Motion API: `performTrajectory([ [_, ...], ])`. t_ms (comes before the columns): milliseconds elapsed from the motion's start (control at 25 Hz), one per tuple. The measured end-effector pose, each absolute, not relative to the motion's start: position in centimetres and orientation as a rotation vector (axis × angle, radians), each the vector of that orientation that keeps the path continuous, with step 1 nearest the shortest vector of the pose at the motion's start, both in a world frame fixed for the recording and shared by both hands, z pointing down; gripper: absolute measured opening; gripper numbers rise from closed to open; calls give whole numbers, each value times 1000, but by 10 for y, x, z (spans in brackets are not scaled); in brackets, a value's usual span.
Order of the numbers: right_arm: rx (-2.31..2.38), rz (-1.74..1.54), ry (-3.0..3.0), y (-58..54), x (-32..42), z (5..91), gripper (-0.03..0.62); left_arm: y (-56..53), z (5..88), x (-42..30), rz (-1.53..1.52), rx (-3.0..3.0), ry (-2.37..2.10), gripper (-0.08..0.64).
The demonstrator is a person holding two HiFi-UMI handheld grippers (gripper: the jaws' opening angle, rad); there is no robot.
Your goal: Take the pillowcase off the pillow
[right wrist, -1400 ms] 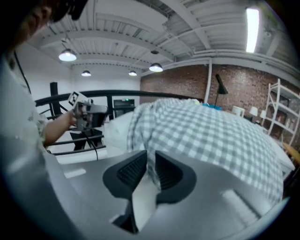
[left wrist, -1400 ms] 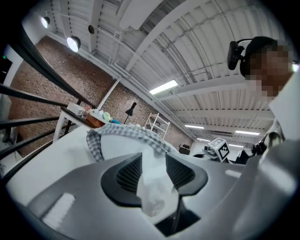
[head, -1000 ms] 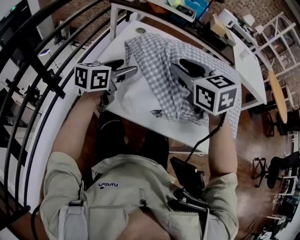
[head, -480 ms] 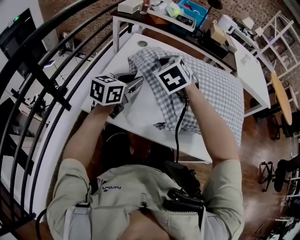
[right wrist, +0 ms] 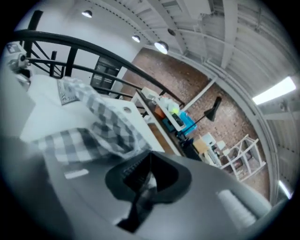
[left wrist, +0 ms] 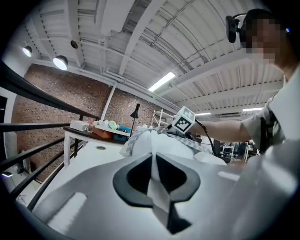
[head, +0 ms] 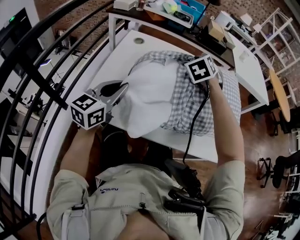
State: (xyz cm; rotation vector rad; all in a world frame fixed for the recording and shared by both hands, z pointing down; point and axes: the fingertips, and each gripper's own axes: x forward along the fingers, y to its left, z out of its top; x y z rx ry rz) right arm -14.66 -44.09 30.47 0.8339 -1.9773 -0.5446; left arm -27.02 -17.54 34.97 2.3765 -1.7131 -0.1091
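Observation:
The white pillow (head: 145,98) lies bare across the white table (head: 117,51), and it fills the middle of the left gripper view (left wrist: 157,143). The grey checked pillowcase (head: 192,105) is bunched along the pillow's right side. My left gripper (head: 124,87) sits at the pillow's left corner. Its jaws have just been closing and now pinch white pillow cloth (left wrist: 152,180). My right gripper (right wrist: 149,159) is at the far right under its marker cube (head: 201,69). It is shut with a thin strip of cloth between its jaws. The checked pillowcase (right wrist: 93,126) spreads just beyond it.
A black railing (head: 42,79) curves along the table's left side. A dark desk with boxes and clutter (head: 178,11) stands behind the table. A cable hole (head: 138,41) marks the table's far left. A second white table (head: 251,61) and shelving (head: 281,28) stand to the right.
The pillowcase has been drawn to the right off the pillow, baring the white pillow. My right gripper moved from the pillow's left to its far right. Both grippers went from open to shut.

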Motion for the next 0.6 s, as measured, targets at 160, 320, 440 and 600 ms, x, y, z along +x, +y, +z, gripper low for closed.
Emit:
performTrajectory([
  [160, 707, -644, -1987, -426, -156, 326, 11, -179, 354, -258, -35, 2411, -1671, 49],
  [320, 671, -603, -2103, -420, -163, 302, 57, -177, 326, -262, 45, 2445, -1798, 141],
  [440, 564, -572, -2246, -401, -181, 277, 115, -185, 303, -287, 52, 2345, -1999, 141],
  [600, 371, -611, -2412, -366, -219, 241, 115, -230, 304, -298, 130, 2275, -1968, 137],
])
